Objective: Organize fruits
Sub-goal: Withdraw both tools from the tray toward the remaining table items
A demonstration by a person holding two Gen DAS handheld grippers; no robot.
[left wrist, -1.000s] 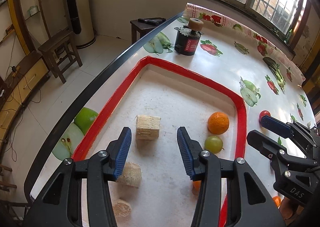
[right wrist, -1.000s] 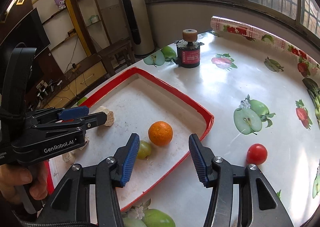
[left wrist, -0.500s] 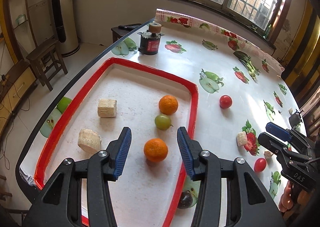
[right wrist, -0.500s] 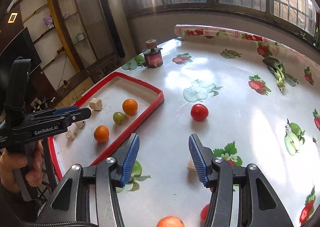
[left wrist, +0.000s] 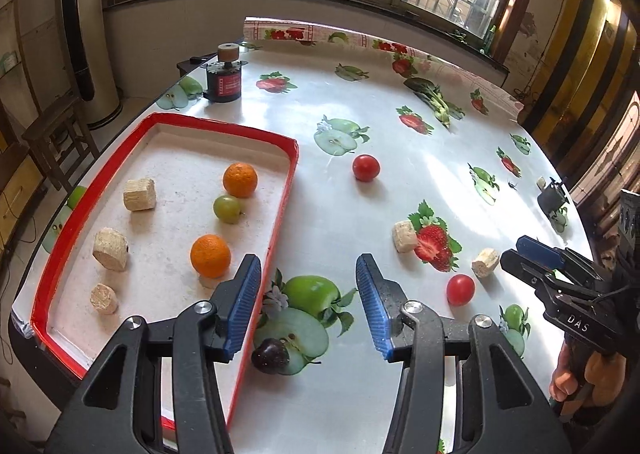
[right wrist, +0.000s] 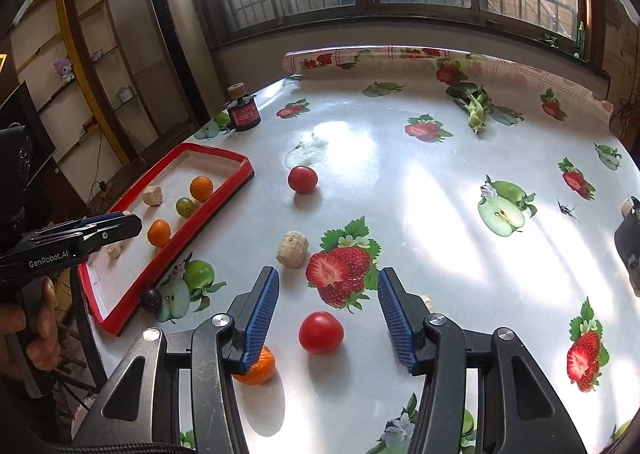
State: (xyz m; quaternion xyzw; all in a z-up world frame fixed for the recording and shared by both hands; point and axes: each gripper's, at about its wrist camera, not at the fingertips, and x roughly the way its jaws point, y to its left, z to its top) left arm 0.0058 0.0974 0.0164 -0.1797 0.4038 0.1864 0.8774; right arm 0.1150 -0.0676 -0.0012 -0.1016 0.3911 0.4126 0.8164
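A red-rimmed tray (left wrist: 286, 189) (right wrist: 224, 189) holds two oranges (left wrist: 211, 256) (left wrist: 240, 179), a green grape (left wrist: 227, 208) and several beige blocks (left wrist: 139, 194). On the table lie two red tomatoes (left wrist: 365, 167) (right wrist: 321, 332), a dark plum (left wrist: 270, 356) (right wrist: 151, 299) by the tray's near corner, and an orange (right wrist: 256, 368). My left gripper (left wrist: 308, 302) is open and empty above the tray's right rim. My right gripper (right wrist: 326, 312) is open, the near tomato between its fingers, untouched.
Beige blocks (left wrist: 404, 236) (left wrist: 485, 262) (right wrist: 293, 249) lie loose on the fruit-print tablecloth (right wrist: 400, 157). A black and red jar (left wrist: 224, 79) (right wrist: 243, 113) stands at the far left. The table edge runs along the left; a stool (left wrist: 56, 133) stands beyond.
Both grippers have pulled back and swung right, away from the tray toward the open table. An orange has appeared in the tray's near part. Both stay open.
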